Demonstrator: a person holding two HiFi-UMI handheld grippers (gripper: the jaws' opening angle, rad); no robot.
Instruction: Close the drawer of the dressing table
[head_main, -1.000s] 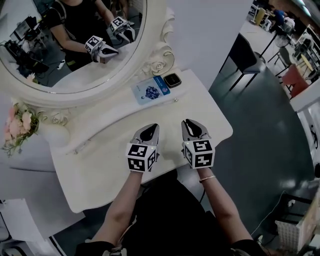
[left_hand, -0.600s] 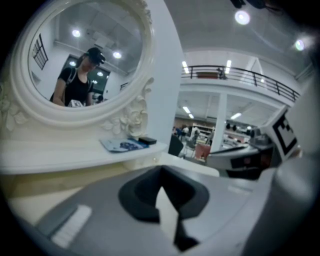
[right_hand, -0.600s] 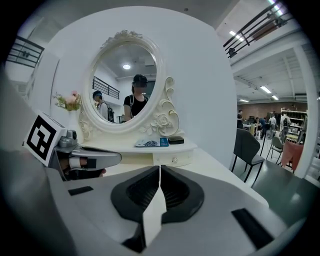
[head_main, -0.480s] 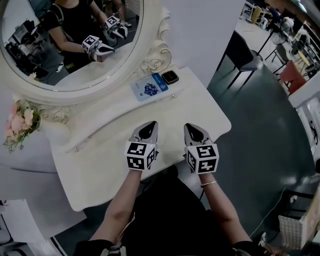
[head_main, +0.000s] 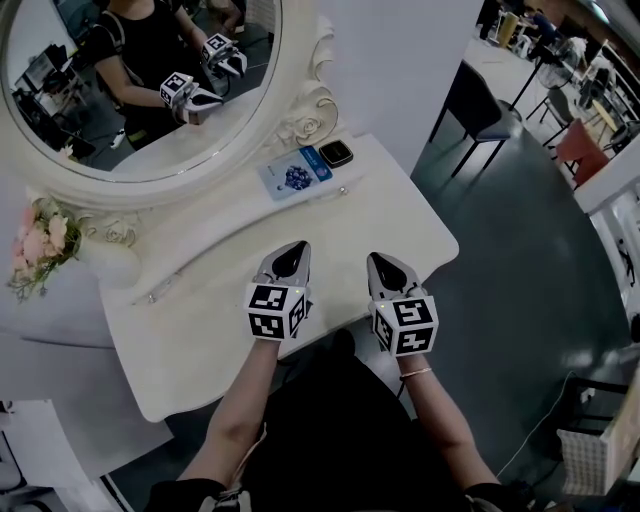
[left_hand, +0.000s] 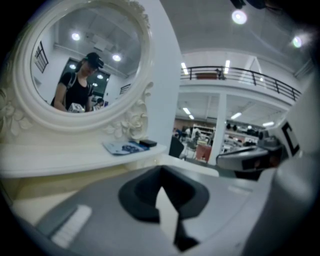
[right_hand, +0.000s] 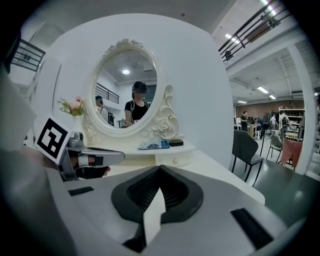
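Small cream drawer with a round knob (right_hand: 173, 160) sits under the raised back shelf of the cream dressing table (head_main: 190, 330), right of centre, below the shelf items; its front looks flush with the shelf face, pushed in. No claw touches it, and both are well back from it over the front part of the tabletop. The left gripper (head_main: 295, 248) has its jaws together at the tips with nothing between them, and only pale tabletop shows past them in the left gripper view (left_hand: 161, 171). The right gripper (head_main: 379, 259) has jaws that have just been closing and now meet, also empty, confirmed in the right gripper view (right_hand: 160, 169). The two grippers are side by side, apart from each other, and both point toward the oval white-framed mirror (head_main: 130, 90), which reflects the person and both marker cubes. On the shelf a blue-and-white flat packet (head_main: 296, 178) lies just beside a small dark rounded case (head_main: 336, 153). Pink artificial flowers (head_main: 40, 245) stand at the left end. A dark chair (head_main: 480, 105) stands on the floor at the right.
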